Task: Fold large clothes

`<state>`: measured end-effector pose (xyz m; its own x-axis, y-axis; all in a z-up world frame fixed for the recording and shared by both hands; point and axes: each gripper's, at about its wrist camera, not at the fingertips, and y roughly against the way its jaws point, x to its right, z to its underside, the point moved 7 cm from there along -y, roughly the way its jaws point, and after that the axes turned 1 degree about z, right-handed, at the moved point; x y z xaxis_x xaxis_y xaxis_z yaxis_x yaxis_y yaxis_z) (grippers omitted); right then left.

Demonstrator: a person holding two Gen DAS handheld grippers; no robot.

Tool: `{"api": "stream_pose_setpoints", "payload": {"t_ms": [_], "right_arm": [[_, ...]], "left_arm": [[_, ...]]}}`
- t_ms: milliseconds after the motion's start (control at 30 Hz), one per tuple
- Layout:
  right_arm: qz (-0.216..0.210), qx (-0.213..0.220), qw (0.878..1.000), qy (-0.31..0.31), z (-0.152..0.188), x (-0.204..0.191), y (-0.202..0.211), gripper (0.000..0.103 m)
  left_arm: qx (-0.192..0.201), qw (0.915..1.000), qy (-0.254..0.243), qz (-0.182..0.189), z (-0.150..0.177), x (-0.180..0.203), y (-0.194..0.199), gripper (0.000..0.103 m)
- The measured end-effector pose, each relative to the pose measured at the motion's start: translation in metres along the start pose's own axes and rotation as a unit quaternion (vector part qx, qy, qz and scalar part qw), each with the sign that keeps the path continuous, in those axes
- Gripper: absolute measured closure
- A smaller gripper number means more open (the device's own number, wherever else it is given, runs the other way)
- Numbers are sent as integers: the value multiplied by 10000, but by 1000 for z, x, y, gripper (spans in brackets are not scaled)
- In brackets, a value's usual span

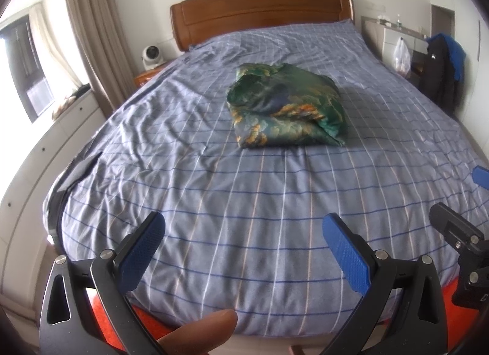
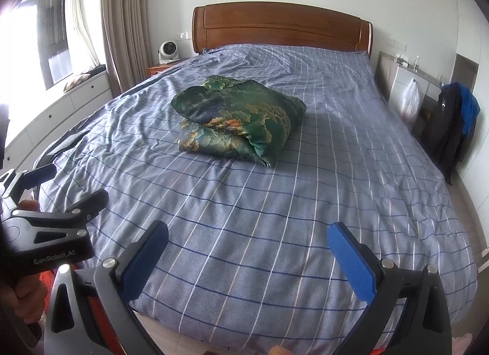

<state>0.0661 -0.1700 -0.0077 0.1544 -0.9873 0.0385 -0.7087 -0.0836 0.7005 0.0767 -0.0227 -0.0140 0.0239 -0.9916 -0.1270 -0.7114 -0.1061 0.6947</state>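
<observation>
The folded garment (image 1: 285, 104) is lying on the bed (image 1: 244, 202), near its middle, well apart from both grippers. The headboard (image 1: 259, 9) is standing behind it. A fan (image 1: 152, 56) is sitting on the nightstand (image 1: 146, 75) left of the headboard. The curtain (image 1: 88, 34) is hanging further left. A jacket (image 1: 443, 71) is hanging right of the bed, with a bag (image 1: 401, 55) beside it. Both grippers are hovering over the foot of the bed, the left gripper (image 1: 244, 248) just left of the right gripper (image 2: 247, 257)

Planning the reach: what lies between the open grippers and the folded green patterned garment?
Only bare blue checked bedcover separates left gripper, right gripper and green patterned garment, in both wrist views.
</observation>
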Motion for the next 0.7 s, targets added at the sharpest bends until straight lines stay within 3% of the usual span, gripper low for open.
{"api": "stream_pose_setpoints", "payload": {"t_ms": [700], "right_arm": [[90, 25, 9999, -45, -2, 0, 3, 0]], "left_arm": [[-54, 10000, 26, 59, 1, 4, -1, 0]]}}
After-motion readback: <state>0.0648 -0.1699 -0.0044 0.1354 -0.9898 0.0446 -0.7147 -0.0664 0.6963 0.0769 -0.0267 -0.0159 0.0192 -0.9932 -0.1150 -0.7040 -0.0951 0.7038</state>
